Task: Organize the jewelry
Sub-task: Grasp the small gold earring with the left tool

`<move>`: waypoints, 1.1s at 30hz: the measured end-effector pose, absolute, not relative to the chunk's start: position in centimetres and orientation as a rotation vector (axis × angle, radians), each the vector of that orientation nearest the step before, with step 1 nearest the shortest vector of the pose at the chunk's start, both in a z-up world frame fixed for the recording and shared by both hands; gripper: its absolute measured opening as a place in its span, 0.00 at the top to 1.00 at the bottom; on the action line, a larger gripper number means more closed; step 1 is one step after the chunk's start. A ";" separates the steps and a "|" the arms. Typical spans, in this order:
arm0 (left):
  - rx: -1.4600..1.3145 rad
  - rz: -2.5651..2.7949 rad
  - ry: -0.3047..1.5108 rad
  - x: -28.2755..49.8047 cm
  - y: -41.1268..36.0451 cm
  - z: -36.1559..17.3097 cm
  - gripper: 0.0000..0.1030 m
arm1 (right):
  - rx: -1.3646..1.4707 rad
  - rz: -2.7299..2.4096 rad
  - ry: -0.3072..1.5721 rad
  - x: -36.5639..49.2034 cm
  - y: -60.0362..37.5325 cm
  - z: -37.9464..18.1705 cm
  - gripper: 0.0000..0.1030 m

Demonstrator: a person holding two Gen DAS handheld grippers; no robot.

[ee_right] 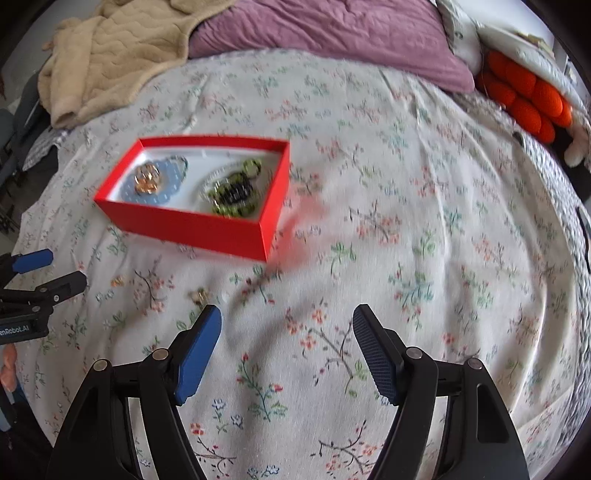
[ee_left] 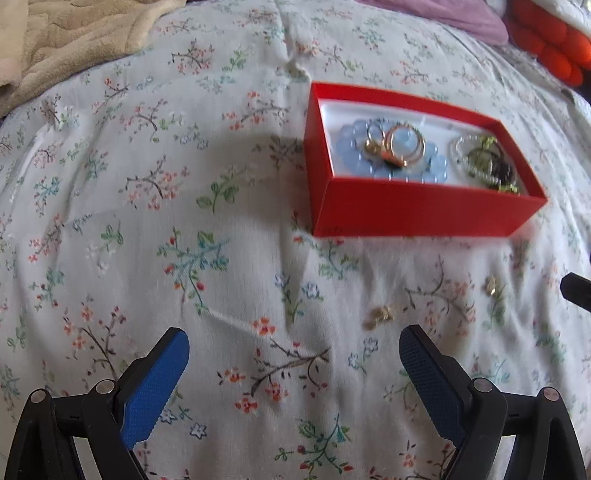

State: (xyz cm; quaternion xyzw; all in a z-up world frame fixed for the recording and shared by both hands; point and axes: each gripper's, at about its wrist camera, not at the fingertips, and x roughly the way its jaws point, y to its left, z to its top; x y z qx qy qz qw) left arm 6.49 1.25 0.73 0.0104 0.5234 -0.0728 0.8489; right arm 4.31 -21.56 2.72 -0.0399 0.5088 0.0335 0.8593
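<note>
We are holding both tools above a floral bedsheet (ee_right: pixel 424 206), each with its blue-padded fingers spread wide and nothing between them. The left gripper (ee_left: pixel 293 343) is hovering over bare sheet in front of the red box (ee_left: pixel 417 210), which is sitting open on the bed with its white lining showing. Inside the box, a pale blue beaded bracelet (ee_left: pixel 351 134) is lying at the left end with gold rings (ee_left: pixel 402 147) resting on top of it, while a clear beaded bracelet (ee_left: pixel 460 151) and a tangle of green and dark beads (ee_left: pixel 498 170) are filling the right end. Two small gold earrings are lying loose on the sheet outside the box: one gold earring (ee_left: pixel 380 315) just ahead of the left gripper's right finger, and a second gold earring (ee_left: pixel 493 285) farther to the right, nearer the box's front corner. From the right wrist view, the right gripper (ee_right: pixel 287 317) is facing open sheet to the right of the box, with one of the earrings lying just beyond its left finger (ee_right: pixel 201 347). The picture is blurred, so we cannot make out the earrings' shape. A beige blanket (ee_right: pixel 110 55), a purple pillow (ee_right: pixel 332 33) and an orange plush (ee_right: pixel 524 96) are lying at the far end of the bed.
</note>
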 end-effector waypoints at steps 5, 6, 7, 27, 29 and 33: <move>-0.009 -0.255 1.065 5.6 0.6 0.0 0.13 | -0.107 0.057 1.099 4.1 -21.6 1.5 0.26; 0.000 -0.268 1.054 5.4 0.3 -0.2 0.17 | -0.114 0.055 1.103 4.1 -21.6 1.3 0.26; 0.008 -0.280 1.050 5.2 0.0 -0.3 0.19 | -0.120 0.053 1.106 4.1 -21.6 1.1 0.26; 0.066 -0.376 1.032 5.7 -2.8 -2.1 0.84 | -0.148 0.063 1.132 4.6 -21.8 -0.1 0.26; 0.078 -0.371 1.029 5.7 -2.8 -2.1 0.90 | -0.147 0.063 1.132 4.6 -21.8 -0.1 0.26; 0.087 -0.368 1.033 5.7 -2.7 -2.0 0.92 | -0.149 0.067 1.132 4.8 -21.7 -0.1 0.26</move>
